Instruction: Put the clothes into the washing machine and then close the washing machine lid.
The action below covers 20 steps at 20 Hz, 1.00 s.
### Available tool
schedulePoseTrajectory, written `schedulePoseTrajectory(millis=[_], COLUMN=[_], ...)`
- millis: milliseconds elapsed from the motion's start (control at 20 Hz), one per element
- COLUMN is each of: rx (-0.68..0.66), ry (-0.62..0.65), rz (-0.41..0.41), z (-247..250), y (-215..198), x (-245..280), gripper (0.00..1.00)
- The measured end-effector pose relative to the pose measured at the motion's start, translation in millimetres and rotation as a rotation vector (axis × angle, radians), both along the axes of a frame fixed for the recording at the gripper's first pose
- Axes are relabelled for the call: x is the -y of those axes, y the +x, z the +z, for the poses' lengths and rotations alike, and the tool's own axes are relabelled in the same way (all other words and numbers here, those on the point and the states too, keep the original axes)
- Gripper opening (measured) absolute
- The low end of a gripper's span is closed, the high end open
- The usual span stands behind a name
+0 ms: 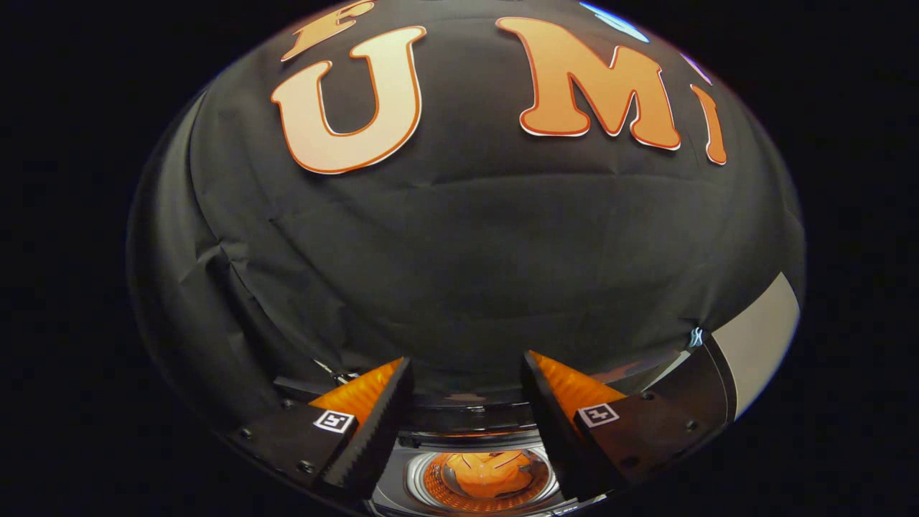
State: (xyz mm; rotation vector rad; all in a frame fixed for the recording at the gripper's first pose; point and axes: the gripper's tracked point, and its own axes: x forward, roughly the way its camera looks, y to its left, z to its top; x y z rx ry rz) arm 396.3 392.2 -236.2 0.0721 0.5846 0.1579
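Note:
My gripper (467, 377) is open, its two fingers spread wide with nothing between them, and it points at the black cloth wall. Low between the fingers lies the top of the washing machine (391, 485) with its round drum opening. An orange garment (488, 474) lies bunched inside the drum. The dark raised lid (467, 420) stands at the back of the opening, just beyond the drum.
The black cloth wall (467, 273) spans everything ahead of the fingers. A pale panel (761, 345) stands beside the cloth to the right of the right finger.

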Motion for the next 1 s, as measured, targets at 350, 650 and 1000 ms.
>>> schedulePoseTrajectory(millis=[350,650,1000], rx=[0.040,0.059,0.077], ry=[-0.024,-0.029,-0.039], rz=[0.017,0.015,0.018], z=[-2,-2,-6], y=[-18,-40,-70], x=[2,5,8], gripper=[0.97,0.97,0.97])
